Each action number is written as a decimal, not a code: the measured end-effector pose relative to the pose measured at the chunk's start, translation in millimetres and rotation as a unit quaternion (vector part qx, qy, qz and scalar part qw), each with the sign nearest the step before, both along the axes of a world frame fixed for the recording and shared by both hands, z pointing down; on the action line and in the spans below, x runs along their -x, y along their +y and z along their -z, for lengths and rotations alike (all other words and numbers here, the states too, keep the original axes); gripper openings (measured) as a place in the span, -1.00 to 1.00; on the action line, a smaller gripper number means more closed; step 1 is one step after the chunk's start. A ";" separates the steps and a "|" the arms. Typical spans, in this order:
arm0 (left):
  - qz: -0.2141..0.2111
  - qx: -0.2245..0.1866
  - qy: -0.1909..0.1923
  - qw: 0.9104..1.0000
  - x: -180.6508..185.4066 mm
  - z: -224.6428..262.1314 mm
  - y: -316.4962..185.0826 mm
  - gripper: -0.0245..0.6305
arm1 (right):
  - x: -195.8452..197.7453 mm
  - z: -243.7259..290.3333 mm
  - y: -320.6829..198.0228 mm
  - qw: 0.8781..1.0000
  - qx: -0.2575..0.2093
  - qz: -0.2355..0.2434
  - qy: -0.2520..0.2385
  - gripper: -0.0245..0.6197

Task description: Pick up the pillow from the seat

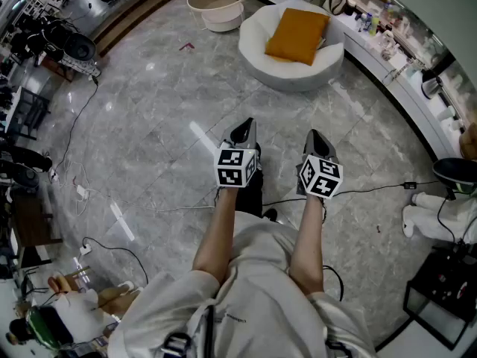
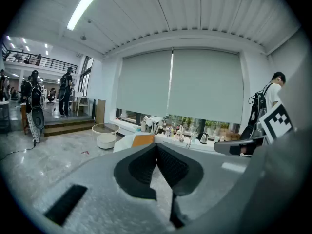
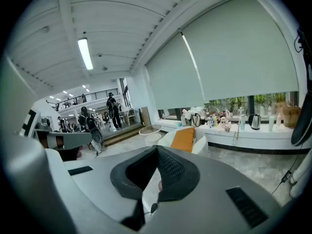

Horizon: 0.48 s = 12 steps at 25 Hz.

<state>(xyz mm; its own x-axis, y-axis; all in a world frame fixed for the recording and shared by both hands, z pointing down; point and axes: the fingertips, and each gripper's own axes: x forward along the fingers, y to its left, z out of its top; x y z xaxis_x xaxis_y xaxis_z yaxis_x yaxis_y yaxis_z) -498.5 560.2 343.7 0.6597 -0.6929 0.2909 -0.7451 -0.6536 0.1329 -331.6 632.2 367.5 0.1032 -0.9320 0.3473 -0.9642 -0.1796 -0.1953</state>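
Pillow [image 1: 297, 35], orange, lies on the white seat [image 1: 328, 62] at twelve o'clock. Left hand-held gripper [image 1: 244, 127] and right hand-held gripper [image 1: 314, 136] are closed and empty. Best to step closer, then open wide.

Grey marble floor [image 1: 149, 110] bearing a round white seat [image 1: 291, 69] with an orange pillow [image 1: 297, 35] on it; a round beige table [image 1: 218, 4] just beside the seat; a black cable [image 1: 373, 189] well apart from it

Large office hall: marble floor [image 1: 149, 110], mezzanine railing [image 2: 41, 60], roller blinds [image 2: 180, 82].
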 end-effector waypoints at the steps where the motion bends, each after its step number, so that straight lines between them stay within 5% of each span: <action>1: -0.001 -0.002 0.001 1.000 -3.8 0.4 -1.6 -0.90 | -2.2 0.1 -2.5 1.000 -0.001 0.001 0.003 -0.90; 12: -0.024 0.005 -0.003 1.000 -61.7 -14.1 -15.7 -0.90 | -30.5 -13.7 -17.6 0.999 0.023 0.002 0.024 -0.90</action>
